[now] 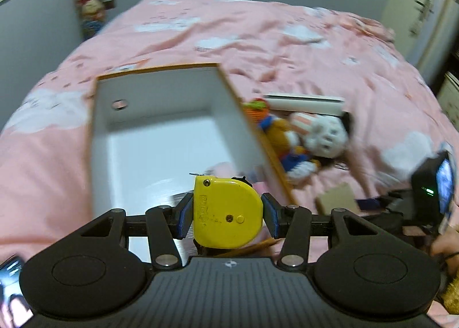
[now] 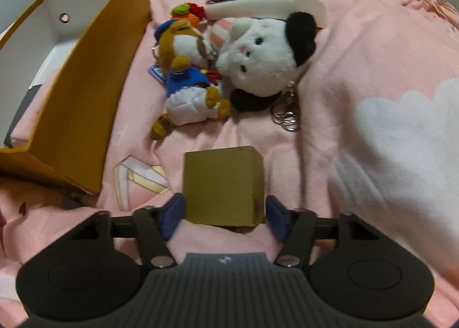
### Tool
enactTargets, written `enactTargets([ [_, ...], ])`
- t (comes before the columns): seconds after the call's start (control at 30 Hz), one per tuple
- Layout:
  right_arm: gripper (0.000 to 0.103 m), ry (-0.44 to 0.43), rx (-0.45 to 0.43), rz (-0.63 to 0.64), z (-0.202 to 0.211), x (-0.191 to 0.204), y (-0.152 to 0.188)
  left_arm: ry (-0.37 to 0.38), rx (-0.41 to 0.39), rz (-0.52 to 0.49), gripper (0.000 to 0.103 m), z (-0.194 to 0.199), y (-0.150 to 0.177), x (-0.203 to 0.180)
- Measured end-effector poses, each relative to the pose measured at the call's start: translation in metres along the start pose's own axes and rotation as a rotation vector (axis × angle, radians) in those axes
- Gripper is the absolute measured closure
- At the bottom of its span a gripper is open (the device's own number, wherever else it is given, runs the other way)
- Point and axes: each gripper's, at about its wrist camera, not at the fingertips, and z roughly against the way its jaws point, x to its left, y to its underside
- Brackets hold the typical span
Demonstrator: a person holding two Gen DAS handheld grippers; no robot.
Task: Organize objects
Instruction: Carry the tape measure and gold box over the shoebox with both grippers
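My left gripper [image 1: 227, 210] is shut on a yellow tape measure [image 1: 226, 213], its blue pads pressed on both sides. It hangs over the near end of an open orange box with a white inside [image 1: 160, 138]. My right gripper [image 2: 225, 210] points down at a small brown cardboard box [image 2: 223, 187] lying on the bed. The box sits between its pads, with a thin gap still showing on the right side. This cardboard box [image 1: 335, 199] also shows in the left wrist view, right of the orange box [image 2: 86, 93].
On the pink bed cover [image 2: 358, 55] beside the orange box lie a brown plush in a blue jacket [image 2: 186, 75], a white and black plush with a keyring [image 2: 264, 52], a crochet toy [image 2: 189, 11] and a white book [image 2: 266, 5]. A door [image 1: 421, 15] stands far right.
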Motion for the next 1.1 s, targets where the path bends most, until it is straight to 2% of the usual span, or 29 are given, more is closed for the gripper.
enactTargets([
  [0.1, 0.065, 0.020, -0.038, 0.014, 0.008, 0.004, 0.002, -0.035, 0.006, 0.049, 0.046, 0.001, 0.002, 0.019],
  [0.17, 0.070, 0.011, -0.055, 0.007, 0.013, 0.003, 0.001, -0.048, 0.010, 0.074, 0.046, -0.001, 0.002, 0.027],
  [0.23, 0.071, 0.019, -0.052, 0.007, 0.014, 0.002, 0.000, -0.069, 0.015, 0.074, 0.046, -0.005, 0.005, 0.031],
  [0.27, 0.069, 0.028, -0.050, 0.010, 0.013, 0.003, 0.000, -0.084, 0.015, 0.060, 0.046, -0.007, 0.006, 0.030],
  [0.33, 0.058, 0.043, -0.041, 0.022, 0.011, 0.005, -0.001, -0.116, 0.016, 0.029, 0.046, -0.014, 0.010, 0.025],
  [0.4, 0.035, 0.078, -0.032, 0.033, 0.009, 0.006, -0.002, -0.145, 0.035, 0.027, 0.046, -0.022, 0.013, 0.026],
  [0.5, 0.033, 0.090, -0.023, 0.069, 0.007, 0.012, -0.003, -0.183, 0.056, 0.021, 0.046, -0.032, 0.015, 0.028],
  [0.6, 0.028, 0.116, -0.012, 0.124, 0.002, 0.021, -0.005, -0.183, 0.084, 0.018, 0.046, -0.039, 0.017, 0.030],
  [0.77, 0.028, 0.172, 0.023, 0.210, -0.013, 0.036, -0.009, -0.183, 0.096, 0.026, 0.046, -0.045, 0.021, 0.035],
  [0.93, 0.039, 0.206, 0.056, 0.245, -0.023, 0.040, -0.009, -0.189, 0.109, 0.017, 0.046, -0.051, 0.025, 0.036],
  [1.1, 0.040, 0.196, 0.014, 0.235, -0.011, 0.039, -0.009, -0.188, 0.114, -0.009, 0.046, -0.052, 0.025, 0.035],
])
